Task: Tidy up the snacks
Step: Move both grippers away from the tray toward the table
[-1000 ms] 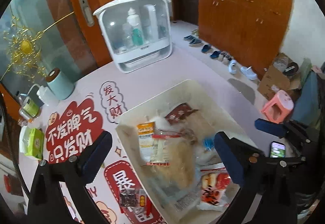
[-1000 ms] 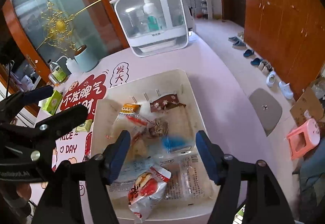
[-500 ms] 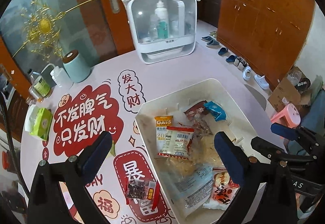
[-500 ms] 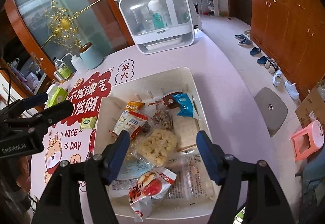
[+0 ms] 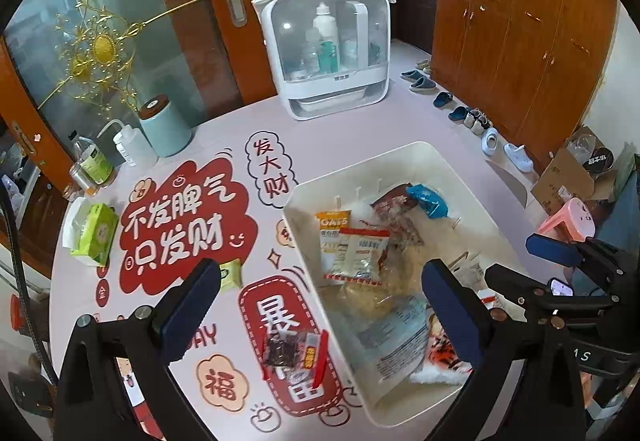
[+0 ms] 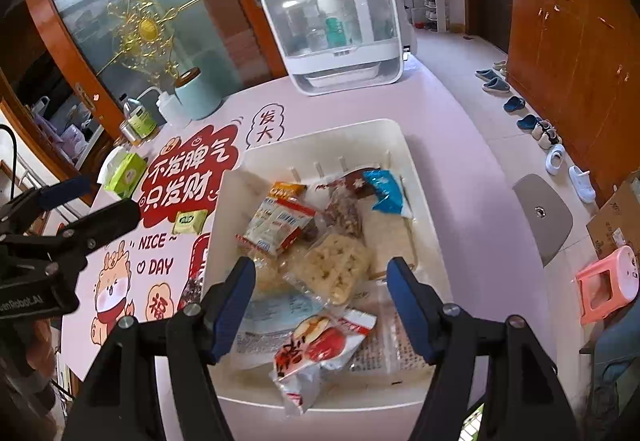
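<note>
A white bin (image 5: 400, 155) (image 6: 320, 133) on the pink table holds several snack packets, among them an oat packet (image 5: 362, 255) (image 6: 280, 225), a blue packet (image 5: 428, 201) (image 6: 386, 189) and a red apple-print bag (image 6: 320, 349). A dark packet with red trim (image 5: 292, 353) lies on the table left of the bin. A small yellow-green packet (image 5: 232, 275) (image 6: 190, 221) lies further left. My left gripper (image 5: 320, 297) is open and empty above the bin's left wall. My right gripper (image 6: 320, 293) is open and empty above the bin's near half.
A white cabinet with bottles (image 5: 328, 49) (image 6: 336, 29) stands at the table's far side. A teal canister (image 5: 164, 125), bottles (image 5: 92, 165) and a green tissue pack (image 5: 94, 229) sit at the left. Shoes (image 5: 452, 109) and a pink stool (image 6: 608, 281) are on the floor at the right.
Both grippers have pulled back and up from the bin. The snack packets in the bin have settled, with the oat packet and blue packet now lying in plain view.
</note>
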